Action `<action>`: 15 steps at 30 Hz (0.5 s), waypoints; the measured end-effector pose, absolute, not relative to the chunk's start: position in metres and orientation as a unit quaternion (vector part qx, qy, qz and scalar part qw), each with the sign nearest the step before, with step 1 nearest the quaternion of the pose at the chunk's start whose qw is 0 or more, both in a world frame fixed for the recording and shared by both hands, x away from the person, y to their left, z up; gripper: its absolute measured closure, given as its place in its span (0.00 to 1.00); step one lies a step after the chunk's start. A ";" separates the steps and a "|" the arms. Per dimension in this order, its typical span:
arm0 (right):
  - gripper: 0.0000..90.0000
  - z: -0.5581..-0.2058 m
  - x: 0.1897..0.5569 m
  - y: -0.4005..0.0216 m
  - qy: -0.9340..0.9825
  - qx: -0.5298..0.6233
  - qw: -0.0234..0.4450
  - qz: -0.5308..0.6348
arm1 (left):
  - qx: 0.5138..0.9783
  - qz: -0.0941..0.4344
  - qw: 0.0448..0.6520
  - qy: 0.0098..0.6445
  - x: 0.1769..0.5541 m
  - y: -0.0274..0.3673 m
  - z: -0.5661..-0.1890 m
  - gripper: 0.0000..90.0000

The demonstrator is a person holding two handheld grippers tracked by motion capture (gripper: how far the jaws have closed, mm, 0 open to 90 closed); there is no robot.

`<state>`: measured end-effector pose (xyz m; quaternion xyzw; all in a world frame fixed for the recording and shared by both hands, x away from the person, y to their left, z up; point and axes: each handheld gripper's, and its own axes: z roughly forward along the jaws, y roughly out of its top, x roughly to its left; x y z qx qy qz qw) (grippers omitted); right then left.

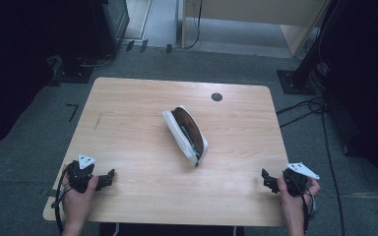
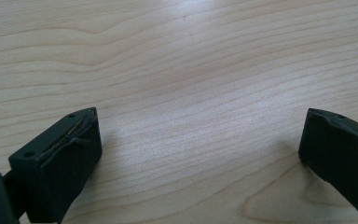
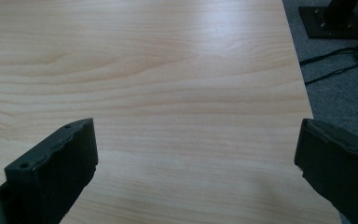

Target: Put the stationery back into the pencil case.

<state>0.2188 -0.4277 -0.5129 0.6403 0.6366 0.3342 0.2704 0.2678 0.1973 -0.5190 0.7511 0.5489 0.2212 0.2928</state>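
Observation:
A white pencil case (image 1: 186,135) lies diagonally at the middle of the wooden table (image 1: 128,113), its zip open on a brown lining with pens inside. My left gripper (image 1: 109,178) rests near the front left corner, far from the case. In the left gripper view its jaws stand wide apart over bare wood, left gripper (image 2: 200,135) open. My right gripper (image 1: 267,180) rests near the front right corner, also well away from the case. The right gripper view shows the right gripper (image 3: 196,140) open with nothing between its jaws.
A round black cable grommet (image 1: 217,97) sits in the table near its far edge. Black stand bases (image 1: 295,81) and cables (image 1: 305,110) lie on the grey carpet to the right; the table's right edge (image 3: 303,88) is close to my right gripper.

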 end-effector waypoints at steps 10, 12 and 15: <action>0.00 -0.525 0.218 -0.426 0.654 0.640 0.266 0.303 | 0.751 0.221 0.293 0.549 0.268 0.197 -0.519 0.00; 0.03 -0.526 0.220 -0.422 0.671 0.631 0.256 0.293 | 0.751 0.221 0.293 0.549 0.268 0.197 -0.519 0.00; 0.03 -0.526 0.220 -0.421 0.678 0.624 0.253 0.295 | 0.751 0.221 0.293 0.549 0.268 0.197 -0.519 0.00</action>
